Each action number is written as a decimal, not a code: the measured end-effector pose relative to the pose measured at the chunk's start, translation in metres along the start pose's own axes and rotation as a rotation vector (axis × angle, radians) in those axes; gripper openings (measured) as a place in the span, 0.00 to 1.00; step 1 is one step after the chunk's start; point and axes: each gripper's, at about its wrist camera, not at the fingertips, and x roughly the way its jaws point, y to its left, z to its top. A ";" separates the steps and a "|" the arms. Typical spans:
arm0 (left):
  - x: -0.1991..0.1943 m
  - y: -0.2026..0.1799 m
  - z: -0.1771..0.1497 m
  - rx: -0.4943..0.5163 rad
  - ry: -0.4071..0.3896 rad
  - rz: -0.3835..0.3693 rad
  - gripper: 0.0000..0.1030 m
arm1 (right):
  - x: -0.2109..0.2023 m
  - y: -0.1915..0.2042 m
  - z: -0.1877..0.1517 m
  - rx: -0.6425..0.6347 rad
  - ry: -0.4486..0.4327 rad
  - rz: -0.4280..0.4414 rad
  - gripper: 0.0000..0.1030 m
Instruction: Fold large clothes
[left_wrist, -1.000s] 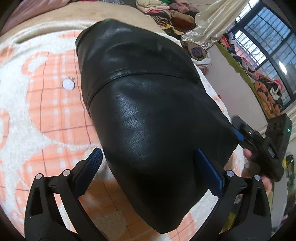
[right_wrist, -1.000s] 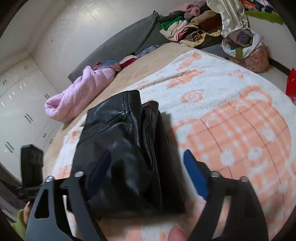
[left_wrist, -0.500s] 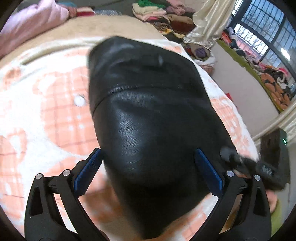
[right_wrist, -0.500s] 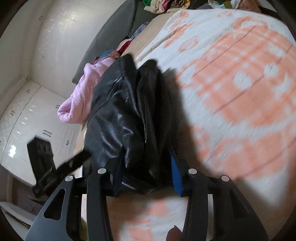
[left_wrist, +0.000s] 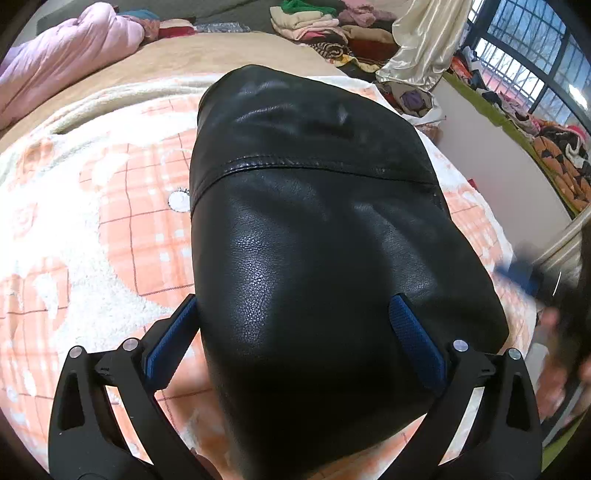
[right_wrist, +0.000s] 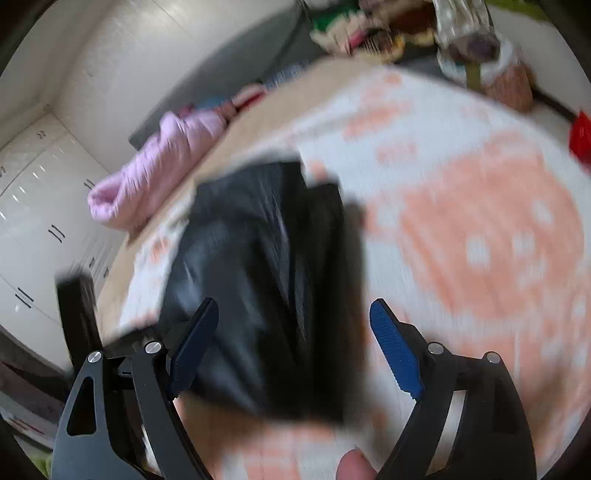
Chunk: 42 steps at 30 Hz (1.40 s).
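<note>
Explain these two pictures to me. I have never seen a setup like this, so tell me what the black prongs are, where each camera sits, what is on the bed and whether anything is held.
A person holds a hand-held gripper in each hand, each with its own camera looking along two blue-padded fingers. The left gripper stands open around a folded black leather jacket on an orange and white blanket. The right gripper, in a blurred picture, is opening, the jacket's edge between its fingers but unpinched. Nothing is held.
</note>
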 end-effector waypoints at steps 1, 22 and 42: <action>0.000 -0.001 0.000 0.001 -0.003 0.001 0.91 | 0.001 0.003 0.013 -0.005 -0.033 -0.007 0.81; -0.034 -0.047 0.013 0.114 -0.043 -0.063 0.89 | 0.061 0.035 0.074 -0.187 -0.018 0.052 0.09; -0.002 -0.076 -0.009 0.226 -0.018 -0.041 0.89 | 0.111 -0.047 0.056 0.051 0.068 -0.033 0.20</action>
